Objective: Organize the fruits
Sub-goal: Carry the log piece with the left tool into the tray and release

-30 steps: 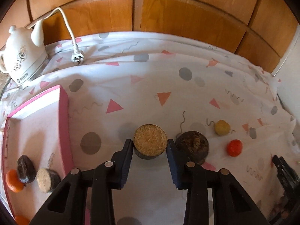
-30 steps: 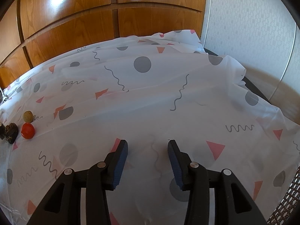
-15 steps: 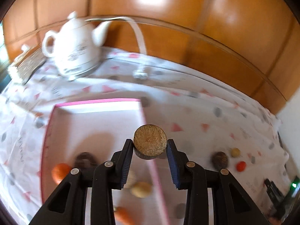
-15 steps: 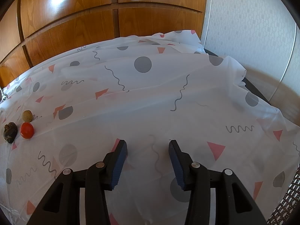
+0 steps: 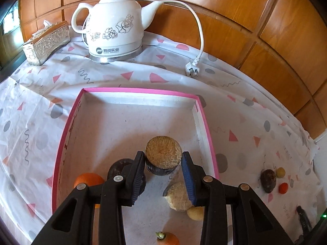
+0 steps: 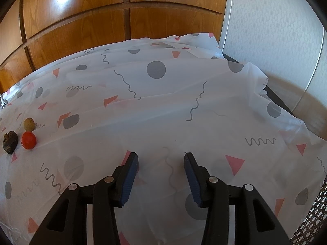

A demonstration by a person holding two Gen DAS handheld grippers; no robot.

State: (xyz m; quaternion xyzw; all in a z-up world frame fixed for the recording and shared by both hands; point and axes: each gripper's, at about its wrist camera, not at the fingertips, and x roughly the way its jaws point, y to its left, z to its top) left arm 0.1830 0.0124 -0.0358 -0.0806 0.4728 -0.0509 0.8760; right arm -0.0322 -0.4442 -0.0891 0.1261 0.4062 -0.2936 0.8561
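— Fruits mostly in the pink box [image 5: 201, 110] already; cut brown fruit [image 5: 163, 155] pinched between the left gripper [image 5: 163, 170] pads, hanging over the box floor.
— Best way to set it down?
— Lower onto the bare patch ahead, clear of the orange [image 5: 89, 180] and the pale half [image 5: 178, 196]; spread the pads only once resting.
— Right gripper [image 6: 161, 175]?
— Spread, holding nothing, over the tablecloth [image 6: 184, 94]. Dark fruit [image 6: 9, 141], red fruit [image 6: 28, 140] and yellow fruit [image 6: 28, 123] still out there.

The carrot [image 5: 166, 239] is cut off by the bottom edge; the orange [image 5: 88, 180] sits half hidden.
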